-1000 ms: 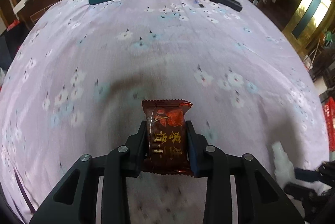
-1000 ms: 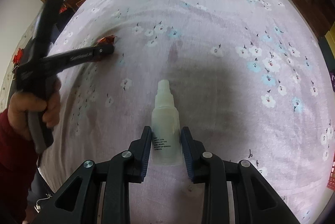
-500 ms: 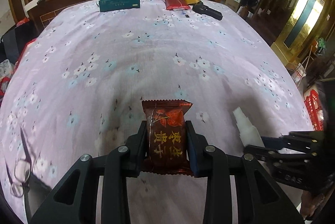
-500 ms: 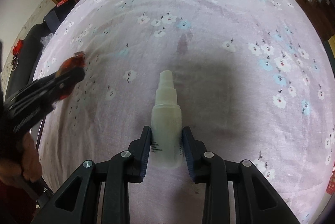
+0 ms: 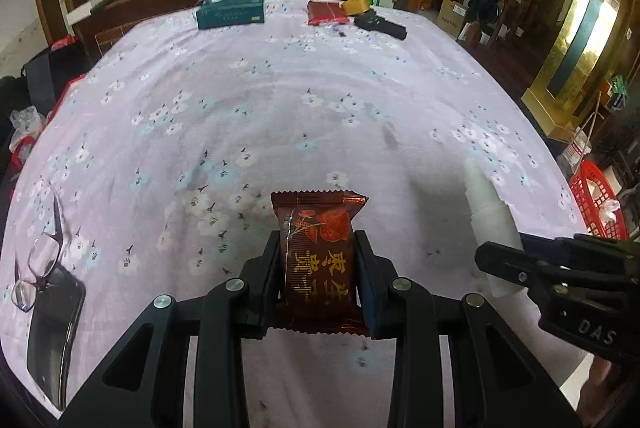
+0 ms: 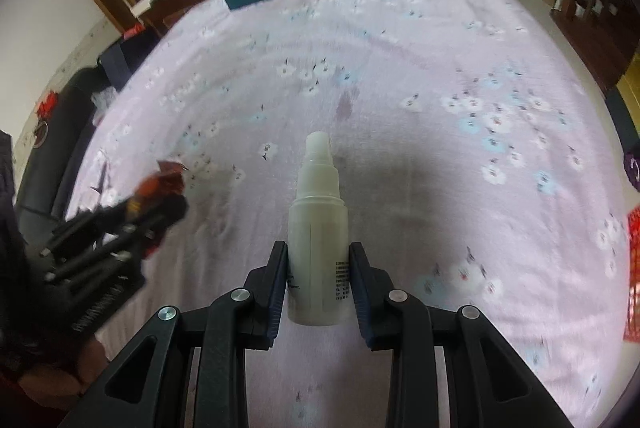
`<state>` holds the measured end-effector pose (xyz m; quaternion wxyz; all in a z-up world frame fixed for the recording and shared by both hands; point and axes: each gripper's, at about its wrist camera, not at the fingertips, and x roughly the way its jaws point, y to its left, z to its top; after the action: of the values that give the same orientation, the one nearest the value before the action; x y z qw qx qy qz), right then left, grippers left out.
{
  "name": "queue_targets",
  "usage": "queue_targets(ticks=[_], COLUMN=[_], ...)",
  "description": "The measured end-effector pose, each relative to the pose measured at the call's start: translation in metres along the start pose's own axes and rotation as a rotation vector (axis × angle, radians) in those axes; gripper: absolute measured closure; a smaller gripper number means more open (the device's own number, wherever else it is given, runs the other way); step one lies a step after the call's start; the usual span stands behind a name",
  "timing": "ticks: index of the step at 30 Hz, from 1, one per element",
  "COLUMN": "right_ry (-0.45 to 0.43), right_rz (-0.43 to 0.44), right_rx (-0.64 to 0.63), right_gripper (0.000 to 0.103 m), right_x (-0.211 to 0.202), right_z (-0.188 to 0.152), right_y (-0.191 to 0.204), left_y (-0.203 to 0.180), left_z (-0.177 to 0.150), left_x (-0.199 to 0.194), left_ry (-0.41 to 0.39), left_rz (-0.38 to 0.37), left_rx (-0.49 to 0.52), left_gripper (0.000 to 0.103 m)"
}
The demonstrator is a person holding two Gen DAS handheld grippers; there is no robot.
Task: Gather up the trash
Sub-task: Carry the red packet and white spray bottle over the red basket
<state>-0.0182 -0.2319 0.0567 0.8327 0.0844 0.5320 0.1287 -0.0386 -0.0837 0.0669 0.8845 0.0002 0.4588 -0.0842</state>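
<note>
Trash in hand: 2 items. We have the snack wrapper (image 5: 318,260), dark red with gold characters, pinched upright between the pads of the left gripper (image 5: 319,282), and the white spray bottle (image 6: 318,236) clamped at its lower body by the right gripper (image 6: 318,286), nozzle pointing away from us. Both are lifted off the floral tablecloth (image 5: 280,100). We judge both pickups done and the carry to a bin as what remains.

Risks from here:
- Wrapper is thin, glossy film. A quick swing could let it slide out of the pads or fold over.
- Bottle is smooth, round and held low, with most of its length ahead of the pads. Tilting could make it pivot or slip forward.
- The 2 grippers are close side by side; the right one sits just right of the left pads. Crossing paths could knock either item loose.

Surroundings: a red basket (image 5: 596,200) stands off the table edge, far right of the left gripper; we cannot tell if it is the bin. Left of that gripper, eyeglasses (image 5: 38,260) rest against a dark phone (image 5: 54,332) near the edge, and a leftward sweep could catch them. Well ahead lie a tissue box (image 5: 231,11), a red packet (image 5: 326,13), a tape roll (image 5: 355,5) and a black object (image 5: 380,25). Nothing stands between the grippers and the right edge.
</note>
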Motion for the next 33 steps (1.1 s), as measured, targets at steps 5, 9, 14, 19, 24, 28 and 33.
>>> queue_targets(ticks=[5,9,14,19,24,28,33], right_ry=[-0.034,-0.063,-0.107,-0.134,-0.146,-0.153,-0.162], right_rz=[-0.003,-0.011,-0.024,-0.033,-0.038,-0.041,-0.041], right_rx=[0.037,0.069,0.105,0.127,0.143,0.153,0.158], right_gripper=[0.07,0.07,0.07,0.07,0.07,0.07,0.07], right_x=[-0.023,-0.04,-0.063,-0.078,-0.085,-0.089,-0.093], right_z=[-0.014,-0.02,-0.027,-0.031,-0.034,-0.034,-0.036], right_y=[-0.01,-0.02,-0.035,-0.044,-0.051,-0.056,-0.059], left_y=[-0.019,-0.035,-0.054,-0.068,-0.078,-0.081,-0.088], left_z=[0.002,0.007,0.009,0.011,0.012,0.013,0.013], left_x=[-0.011,-0.019,-0.025,-0.028,-0.031,-0.032,-0.033], left_ry=[-0.038,-0.058,-0.072,-0.08,-0.087,-0.09,-0.093], left_rz=[0.024,0.016,0.0,-0.016,-0.022,-0.02,-0.02], left_rx=[0.036,0.063,0.098,0.128,0.148,0.157,0.168], left_gripper=[0.071,0.071,0.071,0.071,0.071,0.071,0.071])
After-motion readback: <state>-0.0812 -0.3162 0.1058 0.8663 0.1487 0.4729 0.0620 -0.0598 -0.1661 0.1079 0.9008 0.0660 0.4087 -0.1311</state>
